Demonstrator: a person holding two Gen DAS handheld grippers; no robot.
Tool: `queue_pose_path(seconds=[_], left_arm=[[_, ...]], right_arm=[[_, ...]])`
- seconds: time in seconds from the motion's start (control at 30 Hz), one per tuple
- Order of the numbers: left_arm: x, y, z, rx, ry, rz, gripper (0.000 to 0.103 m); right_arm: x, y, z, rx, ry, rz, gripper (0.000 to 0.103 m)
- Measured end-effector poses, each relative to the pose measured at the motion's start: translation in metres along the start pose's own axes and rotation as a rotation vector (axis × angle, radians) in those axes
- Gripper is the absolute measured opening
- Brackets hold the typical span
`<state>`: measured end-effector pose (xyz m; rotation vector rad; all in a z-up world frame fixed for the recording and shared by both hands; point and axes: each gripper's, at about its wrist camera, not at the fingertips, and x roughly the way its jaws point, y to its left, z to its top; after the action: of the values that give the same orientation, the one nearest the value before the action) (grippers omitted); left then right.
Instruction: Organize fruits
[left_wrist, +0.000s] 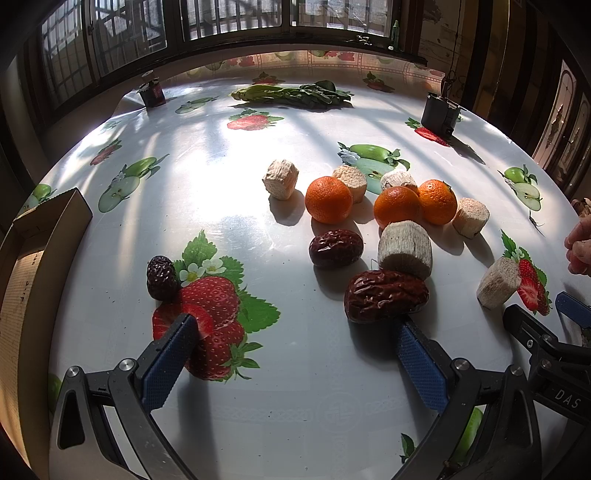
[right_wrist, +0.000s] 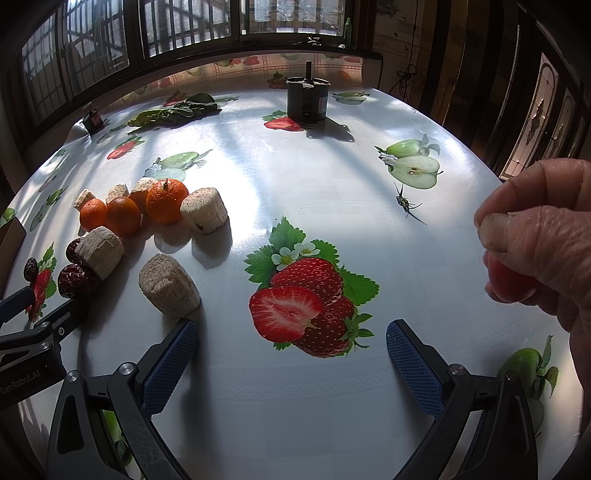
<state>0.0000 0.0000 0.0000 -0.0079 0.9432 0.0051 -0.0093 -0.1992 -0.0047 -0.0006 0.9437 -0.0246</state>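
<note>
Both tongs spread wide and empty over the table, fruit not yet gripped

Left tongs (left_wrist: 295, 332) hold nothing; the right blue finger (left_wrist: 417, 354) sits just beside the nearest red date (left_wrist: 384, 295), perhaps touching it. Right tongs (right_wrist: 291, 339) gape over bare table (right_wrist: 295, 406), the nearest pale cut chunk (right_wrist: 168, 290) just beyond the left finger. 3 oranges (left_wrist: 397, 205) lie farther ahead. Best next: centre the date between the fingers, then close gently, since its wrinkled skin looks soft
</note>
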Motion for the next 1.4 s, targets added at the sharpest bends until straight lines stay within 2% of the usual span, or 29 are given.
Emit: queue_pose_path(seconds=[1.2, 1.4], left_arm=[[-0.0001, -0.0001, 0.0000, -0.001, 0.001, 0.002, 0.103], [0.0024, -0.0020, 0.0029, 0.010, 0.036, -0.003, 0.103]], right_arm=[[-0.0003, -0.0001, -0.0001, 0.001, 0.000, 0.002, 0.102], [-0.0003, 0.0002, -0.0002, 0.001, 0.000, 0.002, 0.102]])
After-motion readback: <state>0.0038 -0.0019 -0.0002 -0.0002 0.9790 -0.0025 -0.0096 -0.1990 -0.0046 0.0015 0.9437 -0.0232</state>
